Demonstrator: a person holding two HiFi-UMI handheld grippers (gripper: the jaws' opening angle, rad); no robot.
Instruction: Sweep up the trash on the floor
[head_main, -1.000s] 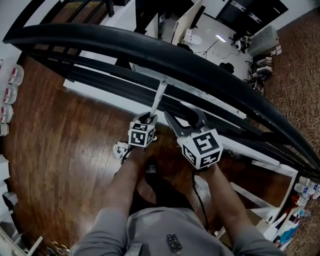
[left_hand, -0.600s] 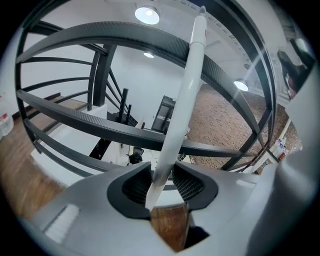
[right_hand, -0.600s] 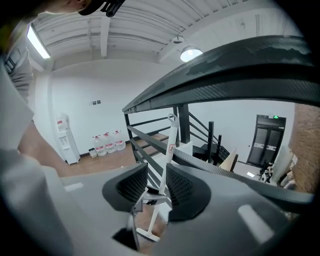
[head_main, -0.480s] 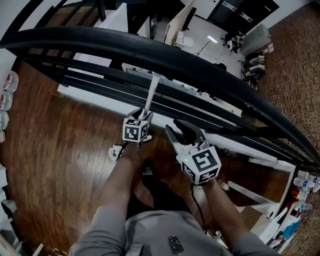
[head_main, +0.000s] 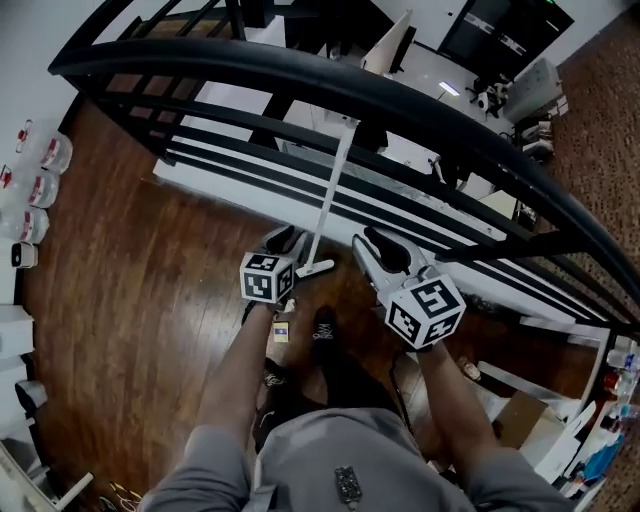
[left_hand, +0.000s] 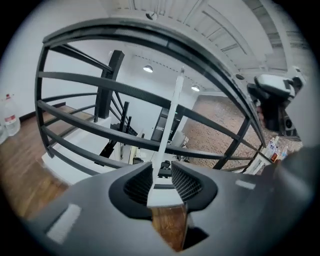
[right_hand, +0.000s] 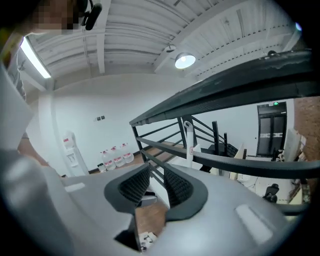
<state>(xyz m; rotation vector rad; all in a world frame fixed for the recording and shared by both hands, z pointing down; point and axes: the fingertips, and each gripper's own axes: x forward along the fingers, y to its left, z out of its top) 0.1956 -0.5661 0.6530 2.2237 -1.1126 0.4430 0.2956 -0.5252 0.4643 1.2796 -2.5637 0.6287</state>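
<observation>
A long white handle (head_main: 330, 190) leans against the black railing (head_main: 300, 75), and its wider foot (head_main: 317, 268) rests on the wood floor. My left gripper (head_main: 285, 238) hangs just left of that foot, apart from the handle. In the left gripper view the handle (left_hand: 170, 120) lines up beyond the left gripper (left_hand: 162, 175). Its jaws are closing with nothing pressed between the pads. My right gripper (head_main: 375, 245) is to the right of the handle, its jaws also closing on nothing. A small scrap (head_main: 280, 330) lies on the floor by my shoe.
The curved railing runs across in front of me, with a drop to a lower floor behind it. Water bottles (head_main: 40, 185) stand along the left wall. A white handle top with a loop (right_hand: 188, 131) shows behind the rails. Boxes and clutter (head_main: 590, 450) sit at the right.
The left gripper was round the white handle and has now come off it, moving up and back. The right gripper's jaws have narrowed, and the right gripper has shifted right.
</observation>
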